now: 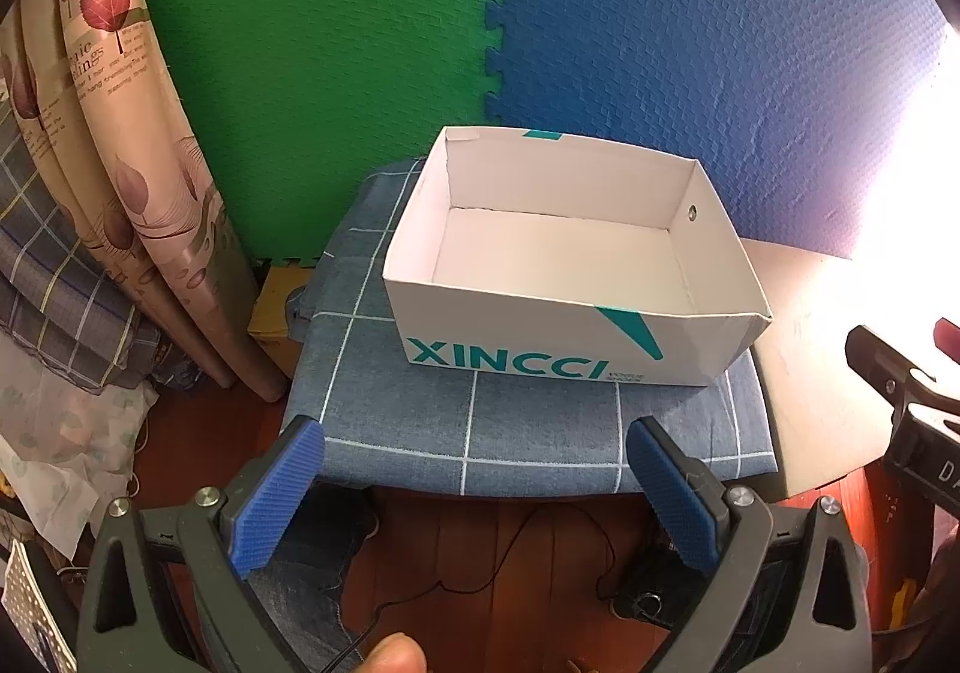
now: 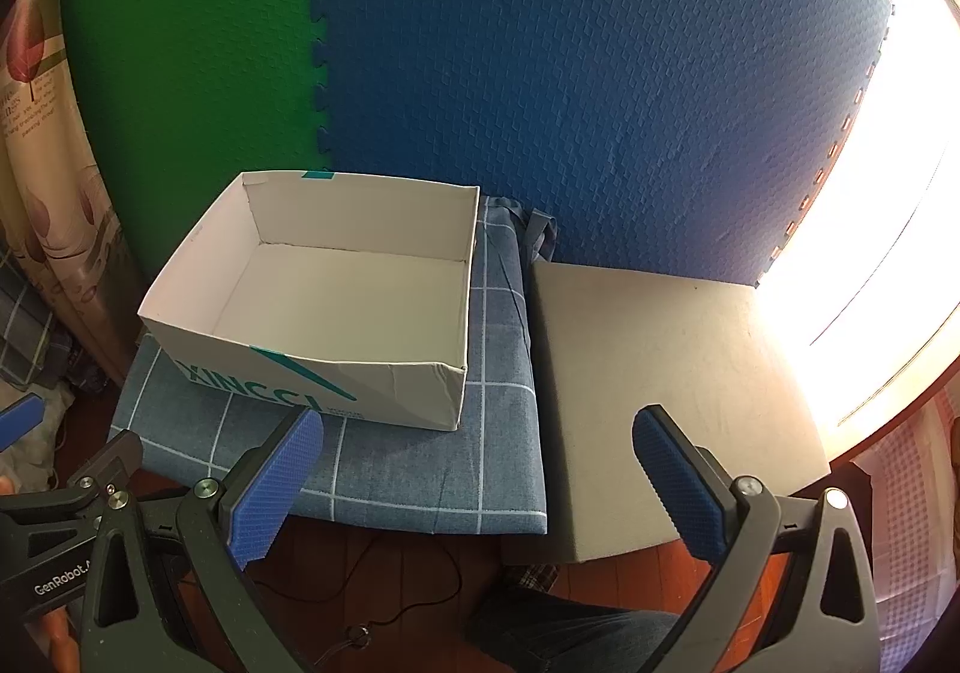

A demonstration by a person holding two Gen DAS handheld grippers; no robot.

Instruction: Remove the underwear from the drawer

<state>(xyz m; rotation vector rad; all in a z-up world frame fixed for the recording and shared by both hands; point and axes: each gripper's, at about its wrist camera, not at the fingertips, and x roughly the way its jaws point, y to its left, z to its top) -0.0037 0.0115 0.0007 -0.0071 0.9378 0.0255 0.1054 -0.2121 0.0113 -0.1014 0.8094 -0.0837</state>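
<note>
Although the task names underwear, none shows in either view: the white cardboard box standing in for the drawer looks bare inside. Both the left gripper and right gripper hover spread wide, holding nothing. Reaching in anyway could likely shove the light box across the checked blue cushion. A grey board lies beside it; nothing blocks access.

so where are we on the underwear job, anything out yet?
The white box on the blue checked cushion shows only its bare floor in both views; no underwear in sight anywhere, so whether it was removed or never there can't be told. In hand: nothing. The left gripper and right gripper are both open, short of the box. No drawer is visible.
</note>
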